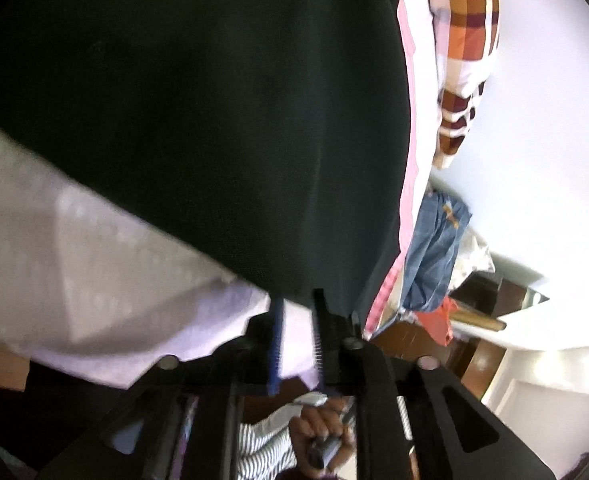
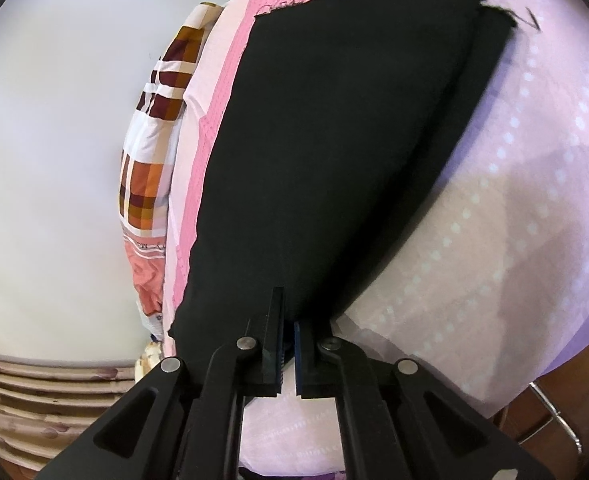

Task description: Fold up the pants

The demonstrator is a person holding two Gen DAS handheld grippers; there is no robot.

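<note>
Right gripper (image 2: 288, 316): both fingers are closed on the near edge of the black pants (image 2: 326, 152), the fabric pinched between the ribbed blue pads with only a thin gap visible below the cloth. Left gripper (image 1: 297, 312): the fingers stand a little apart, their tips at the hem of the same garment; whether cloth is actually caught between them cannot be told, as the view is blurred at that point.

Judged step: the near end of the pants is held at two corners, and a fold toward the far end appears to be in hand. The next move would call for both grips to travel together at equal height, so that the near edge lands square on the far edge without skewing.

The pants are matte black and closely woven, lying on the bed as a long tapering panel. In the right view a second layer shows along the right side, and the far edge is raw, with loose threads.

Beneath them lies a bedsheet (image 2: 534, 208), pink to lilac, smooth, printed with rows of pale dots and a pink gingham band. Beyond, a checked pillow (image 2: 154, 160) in orange, maroon and white rests beside the pale wall (image 2: 46, 140). The left view shows crumpled denim (image 1: 434, 248) past the bed's edge.
</note>
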